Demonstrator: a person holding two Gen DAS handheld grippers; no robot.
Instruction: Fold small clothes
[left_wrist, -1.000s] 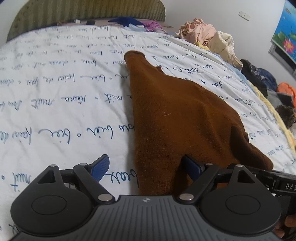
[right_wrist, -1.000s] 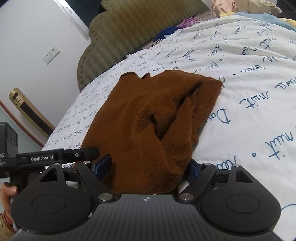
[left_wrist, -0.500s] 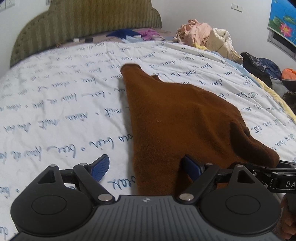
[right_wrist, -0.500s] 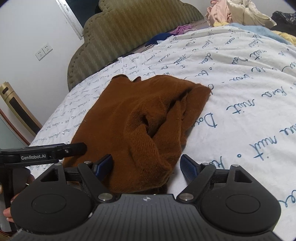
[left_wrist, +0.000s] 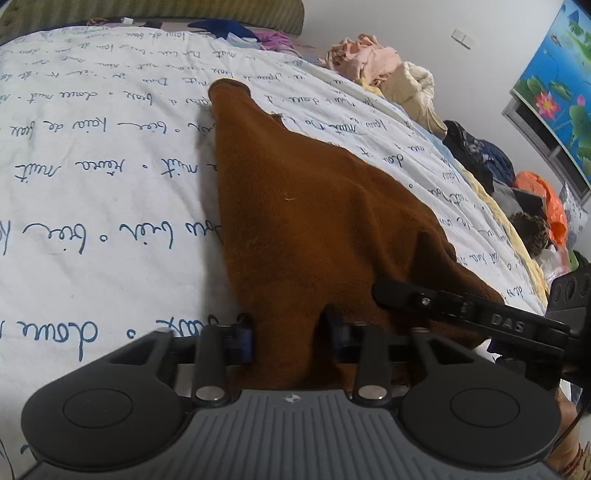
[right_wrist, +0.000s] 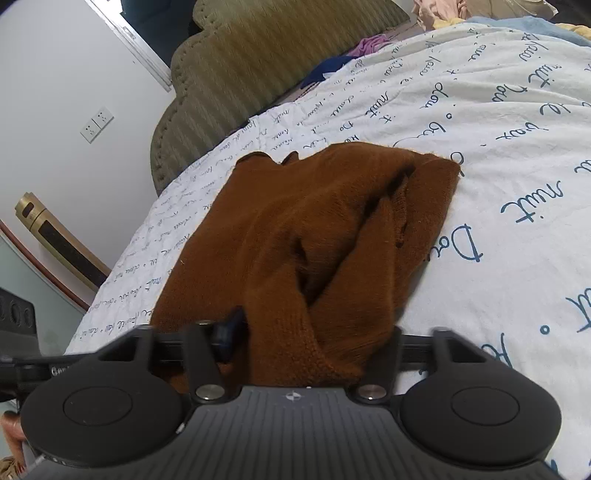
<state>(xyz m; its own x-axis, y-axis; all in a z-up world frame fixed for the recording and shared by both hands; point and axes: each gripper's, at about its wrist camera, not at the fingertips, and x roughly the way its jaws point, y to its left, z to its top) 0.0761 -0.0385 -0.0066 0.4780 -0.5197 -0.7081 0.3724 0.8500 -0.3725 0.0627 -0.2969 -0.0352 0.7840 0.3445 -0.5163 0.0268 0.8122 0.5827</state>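
Item: brown knit garment (left_wrist: 317, 206); lies on the bed (left_wrist: 110, 155), running from bottom centre of the left wrist view to a narrow end at upper centre; in the right wrist view (right_wrist: 310, 229) it sits mid-frame, bunched into folds on its right half.

Left hand-held gripper (left_wrist: 290, 338): bottom centre; jaws closing, near edge of the garment between them, blue pads pressing the cloth on both sides.

Right hand-held gripper (right_wrist: 314, 339): bottom centre of its own view; jaws closing on a thick fold of the garment; left pad against the knit, right pad hidden behind cloth; also seen at right in the left wrist view (left_wrist: 461, 310), lying over the garment's right corner.

Bed cover: white, blue handwriting print.

Headboard (right_wrist: 258, 74): olive, ribbed; upper centre.

Heap of clothes (left_wrist: 388, 77): upper right, at the far edge of the bed.
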